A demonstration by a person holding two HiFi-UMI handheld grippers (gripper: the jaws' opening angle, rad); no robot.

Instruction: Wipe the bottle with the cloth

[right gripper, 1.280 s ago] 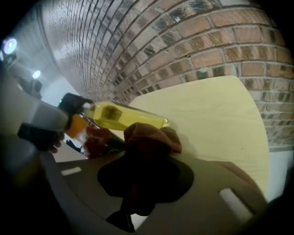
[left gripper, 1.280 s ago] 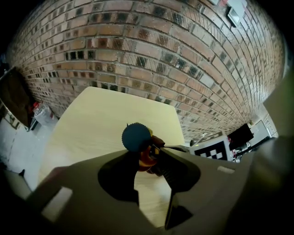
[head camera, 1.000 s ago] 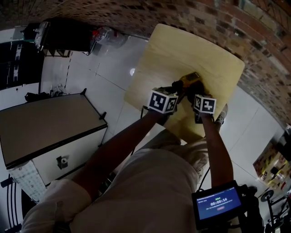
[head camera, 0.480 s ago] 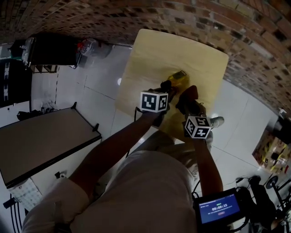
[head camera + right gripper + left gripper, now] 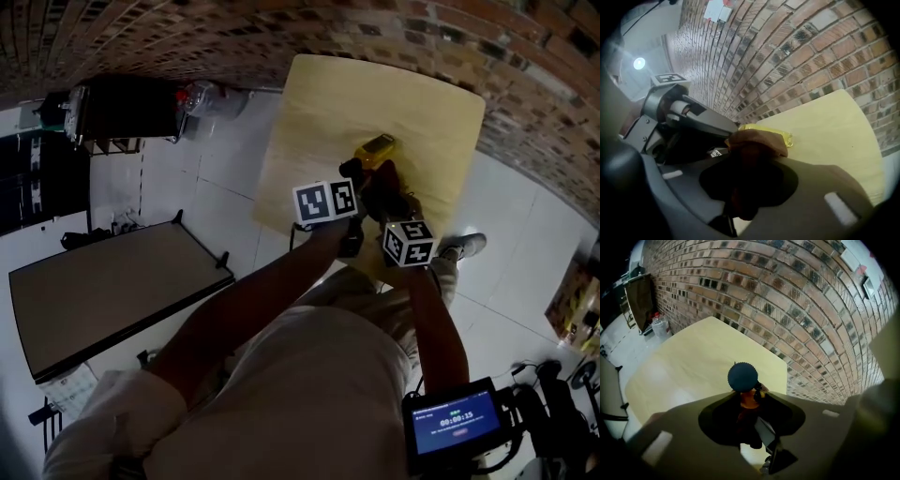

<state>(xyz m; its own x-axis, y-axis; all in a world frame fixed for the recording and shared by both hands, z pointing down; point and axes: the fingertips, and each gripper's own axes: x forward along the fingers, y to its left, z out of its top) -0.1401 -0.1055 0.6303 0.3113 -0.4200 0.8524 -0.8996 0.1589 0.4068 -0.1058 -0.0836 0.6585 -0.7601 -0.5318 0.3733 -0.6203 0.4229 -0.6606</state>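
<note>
A yellow-orange bottle (image 5: 378, 150) with a dark blue cap (image 5: 743, 377) is held over the pale wooden table (image 5: 412, 103). My left gripper (image 5: 354, 178) is shut on it, and its body (image 5: 749, 400) sits between the jaws. My right gripper (image 5: 386, 202) is shut on a brown cloth (image 5: 757, 143), and the bunched cloth lies against the bottle (image 5: 786, 137) on its near side. In the head view the cloth (image 5: 390, 190) shows as a dark red-brown lump just below the bottle. The two grippers stand close together, the left one (image 5: 670, 117) beside the right.
A brick wall (image 5: 787, 301) runs behind the table. On the white tiled floor to the left are a dark-topped cabinet (image 5: 103, 291), a black cart (image 5: 122, 108) and a clear plastic jug (image 5: 202, 94). A small screen (image 5: 450, 422) hangs at the lower right.
The right gripper with the cloth had drawn back toward the person half a second ago; it is now back up against the bottle. The left gripper keeps its hold.
</note>
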